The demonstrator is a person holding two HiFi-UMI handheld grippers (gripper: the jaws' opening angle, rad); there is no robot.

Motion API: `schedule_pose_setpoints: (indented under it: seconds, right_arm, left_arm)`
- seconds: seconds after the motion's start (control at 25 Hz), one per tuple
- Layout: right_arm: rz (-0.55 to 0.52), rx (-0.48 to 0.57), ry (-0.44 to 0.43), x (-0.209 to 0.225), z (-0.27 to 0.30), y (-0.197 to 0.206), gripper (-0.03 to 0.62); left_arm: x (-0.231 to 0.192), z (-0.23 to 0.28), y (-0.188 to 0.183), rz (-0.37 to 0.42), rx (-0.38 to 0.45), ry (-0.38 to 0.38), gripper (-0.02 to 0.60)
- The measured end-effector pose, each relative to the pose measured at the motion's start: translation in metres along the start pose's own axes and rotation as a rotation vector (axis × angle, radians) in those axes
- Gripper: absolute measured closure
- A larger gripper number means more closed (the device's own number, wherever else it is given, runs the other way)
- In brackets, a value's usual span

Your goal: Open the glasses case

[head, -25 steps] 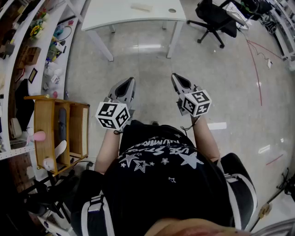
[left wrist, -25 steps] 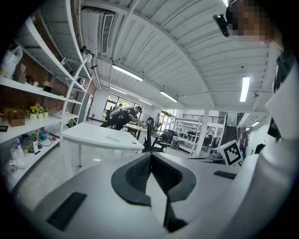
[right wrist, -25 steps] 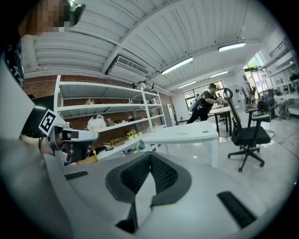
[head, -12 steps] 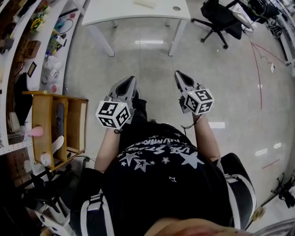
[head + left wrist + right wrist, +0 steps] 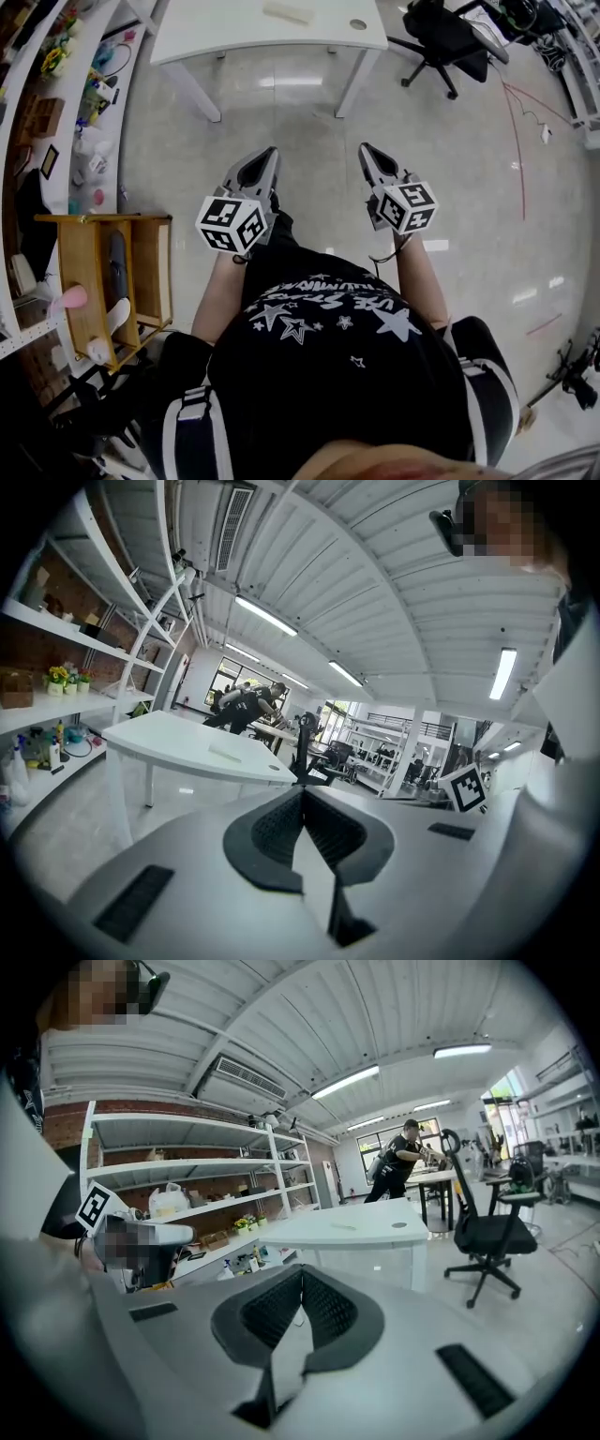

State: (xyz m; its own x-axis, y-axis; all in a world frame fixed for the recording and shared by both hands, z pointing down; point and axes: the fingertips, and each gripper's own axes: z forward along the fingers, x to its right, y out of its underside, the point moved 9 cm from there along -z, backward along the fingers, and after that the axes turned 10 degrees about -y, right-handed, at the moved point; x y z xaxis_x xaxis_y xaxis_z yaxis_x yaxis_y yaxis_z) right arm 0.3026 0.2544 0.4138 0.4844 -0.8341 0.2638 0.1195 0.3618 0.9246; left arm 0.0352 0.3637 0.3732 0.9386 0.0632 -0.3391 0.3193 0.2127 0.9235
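A pale, flat glasses case (image 5: 287,13) lies on the white table (image 5: 234,39) ahead of me, far beyond both grippers. It also shows as a thin pale strip in the left gripper view (image 5: 225,753) and in the right gripper view (image 5: 345,1227). My left gripper (image 5: 272,151) is held out over the floor, its jaws shut with nothing between them (image 5: 302,790). To its right my right gripper (image 5: 364,147) points the same way, also shut and empty (image 5: 300,1269). Both point at the table from a distance.
A black office chair (image 5: 441,37) stands right of the table. White shelves (image 5: 66,112) with small items run along the left wall, with a wooden cart (image 5: 103,281) beside me. Shiny grey floor (image 5: 309,112) lies between me and the table. A person (image 5: 405,1162) works at a far desk.
Both grippers have moved forward with me toward the table. The wooden cart has slid back along my left side. Both stay shut.
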Motion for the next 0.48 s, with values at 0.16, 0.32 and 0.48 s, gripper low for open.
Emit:
schedule_pose_setpoints:
  seconds: [0.16, 0.32, 0.48]
  right_arm:
    - [0.026, -0.012, 0.027, 0.019, 0.025, -0.01, 0.586]
    - [0.036, -0.008, 0.063, 0.035, 0.051, -0.027, 0.585]
    - [0.046, 0.01, 0.067, 0.049, 0.087, -0.051, 0.586]
  left_arm:
    - [-0.022, 0.033, -0.009, -0.005, -0.036, 0.008, 0.569]
    - [-0.039, 0.062, -0.03, 0.015, -0.042, 0.028, 0.569]
    - [-0.059, 0.087, -0.051, 0.019, -0.046, 0.033, 0.569]
